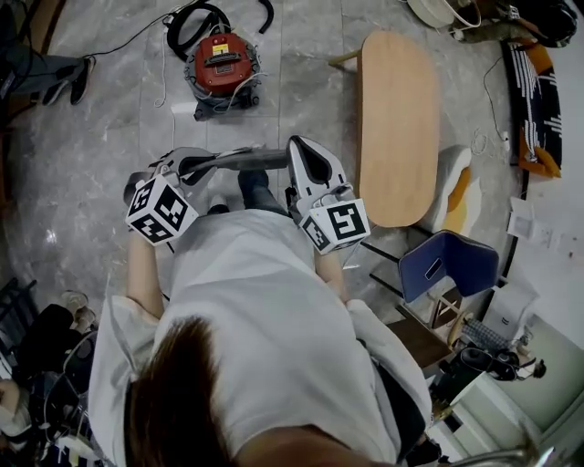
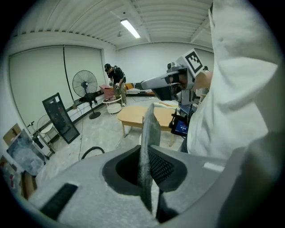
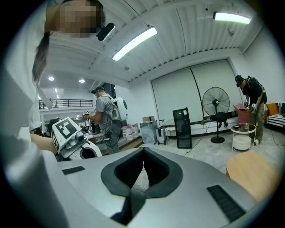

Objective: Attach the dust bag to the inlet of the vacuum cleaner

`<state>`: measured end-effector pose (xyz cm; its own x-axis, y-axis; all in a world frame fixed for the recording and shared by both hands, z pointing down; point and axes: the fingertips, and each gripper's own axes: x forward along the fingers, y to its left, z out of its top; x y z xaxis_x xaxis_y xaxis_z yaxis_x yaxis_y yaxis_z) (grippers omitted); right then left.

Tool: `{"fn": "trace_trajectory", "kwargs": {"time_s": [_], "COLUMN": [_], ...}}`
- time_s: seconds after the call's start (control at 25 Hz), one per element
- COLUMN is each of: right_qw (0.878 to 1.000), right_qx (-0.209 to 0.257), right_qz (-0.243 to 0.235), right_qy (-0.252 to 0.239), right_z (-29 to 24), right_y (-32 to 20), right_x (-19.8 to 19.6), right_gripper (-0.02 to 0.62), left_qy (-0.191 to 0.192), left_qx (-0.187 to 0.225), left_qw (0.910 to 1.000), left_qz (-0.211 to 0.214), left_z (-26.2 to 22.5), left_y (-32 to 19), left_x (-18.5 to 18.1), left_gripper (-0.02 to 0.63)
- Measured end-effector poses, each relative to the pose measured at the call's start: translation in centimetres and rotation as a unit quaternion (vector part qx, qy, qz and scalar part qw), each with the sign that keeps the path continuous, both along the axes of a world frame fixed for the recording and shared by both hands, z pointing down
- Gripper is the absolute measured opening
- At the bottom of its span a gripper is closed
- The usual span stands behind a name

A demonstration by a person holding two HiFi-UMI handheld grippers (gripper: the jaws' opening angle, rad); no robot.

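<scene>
Count: two grippers, one marker cube on each; one dust bag; one vacuum cleaner; one table; one blue chair; one standing fan; two bystanders.

Left gripper (image 2: 146, 153): its jaws are clamped on the dust bag (image 2: 150, 129). The bag is a flat grey sheet with a felt-like nap. In the left gripper view we see it edge-on, standing up out of the jaws. In the head view it runs as a grey strip across to the tip of the right gripper (image 3: 143, 150), in front of the person's white shirt (image 1: 265, 310).

Right gripper: its jaws are pressed together, tips meeting. The right gripper view shows no cloth between them. We cannot tell whether they nip the bag's right edge.

Vacuum cleaner (image 1: 222, 62): a round red top on a grey base. It stands on the marbled grey floor (image 1: 109, 137), far from both grippers and well apart from the bag. A black hose (image 1: 196, 18) loops just beyond it and is cut off by the frame edge. The inlet is too small for us to make out.

Table (image 1: 399, 123): smooth light wood, oblong with rounded ends, on the right. The blue chair (image 1: 447, 263) is nearer, also on the right.

Standing fan (image 3: 216, 100): a round wire cage on a pole by the far wall. One bystander (image 3: 251, 95) stands beside it and another (image 3: 104, 113) stands at the left.
</scene>
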<state>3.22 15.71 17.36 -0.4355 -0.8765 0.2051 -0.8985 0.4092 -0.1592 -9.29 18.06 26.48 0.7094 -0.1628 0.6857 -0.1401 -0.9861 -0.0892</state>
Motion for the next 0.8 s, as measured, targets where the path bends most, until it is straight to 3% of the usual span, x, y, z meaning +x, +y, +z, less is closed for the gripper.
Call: {"fn": "trace_trajectory", "kwargs": {"time_s": [0.36, 0.8], "right_qw": [0.999, 0.998], "right_qx": [-0.008, -0.023], "right_qz": [-0.044, -0.053], "right_qy": [-0.002, -0.006], "right_z": [0.0, 1.3], "right_y": [-8.2, -10.1], "right_x": [5.4, 8.8], "right_gripper": [0.002, 0.002], "left_qy": [-0.013, -0.014], "left_qx": [0.014, 0.043], "left_qw": [0.9984, 0.9968], "left_qz": [-0.054, -0.066], "left_z": [-0.4, -0.9], "left_y": [-8.3, -11.5], "left_x": [4.6, 7.9], "left_gripper": [0.038, 0.038]}}
